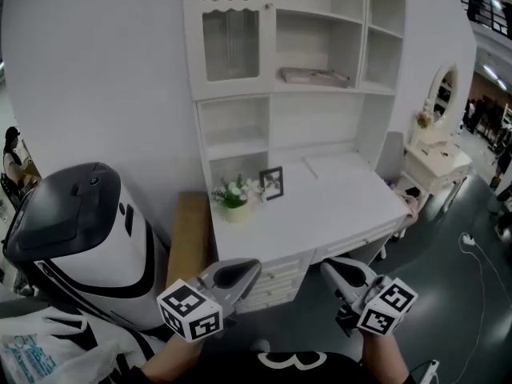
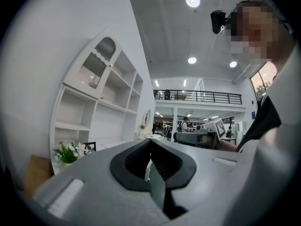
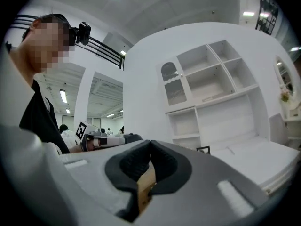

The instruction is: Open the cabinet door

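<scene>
Left tool, right tool — both closed, empty; door above looks light, glazed — pinch its knob gently.

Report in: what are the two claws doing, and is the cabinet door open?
Left gripper shut, empty. Right gripper shut, empty. Cabinet door closed, untouched. Desk stands below it.

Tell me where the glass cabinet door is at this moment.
In the head view, the glass cabinet door is at the upper left of the white hutch, above the flowers and picture frame on the desk.
</scene>
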Demonstrator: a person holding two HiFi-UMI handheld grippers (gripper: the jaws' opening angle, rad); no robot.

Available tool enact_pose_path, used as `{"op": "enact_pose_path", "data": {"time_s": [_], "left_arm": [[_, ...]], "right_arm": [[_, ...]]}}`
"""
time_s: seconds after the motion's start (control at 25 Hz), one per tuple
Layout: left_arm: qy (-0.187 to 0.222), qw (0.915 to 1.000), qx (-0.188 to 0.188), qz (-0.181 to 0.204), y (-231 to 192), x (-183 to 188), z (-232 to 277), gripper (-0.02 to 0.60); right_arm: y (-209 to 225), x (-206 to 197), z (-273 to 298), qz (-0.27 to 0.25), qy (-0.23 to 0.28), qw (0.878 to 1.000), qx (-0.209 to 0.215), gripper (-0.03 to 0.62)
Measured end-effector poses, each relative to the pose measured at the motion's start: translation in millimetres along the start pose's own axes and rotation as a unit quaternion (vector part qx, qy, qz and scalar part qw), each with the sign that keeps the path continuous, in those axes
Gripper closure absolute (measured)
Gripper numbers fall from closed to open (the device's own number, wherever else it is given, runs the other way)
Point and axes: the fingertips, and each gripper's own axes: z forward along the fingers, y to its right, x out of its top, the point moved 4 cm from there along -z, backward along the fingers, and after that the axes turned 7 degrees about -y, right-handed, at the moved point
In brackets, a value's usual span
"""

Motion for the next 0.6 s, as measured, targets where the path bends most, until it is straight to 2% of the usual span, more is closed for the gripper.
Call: {"op": "enact_pose_path", "data": {"time_s": [0.28, 0.6], "left_arm": [[-0.001, 0.9997, 0.018, 0.018, -130.0, 45.1, 65.5, 0.575], [0.001, 0.9966, 0.014, 0.081, -192.1, 82.6, 113.5, 0.575]], "right_arm": [[103.9, 45.5, 115.8, -0.009, -0.007, 1.0, 0.012, 0.592], [166.8, 86.5, 160.8, -0.038, 0.015, 0.999, 0.003, 0.591]]}}
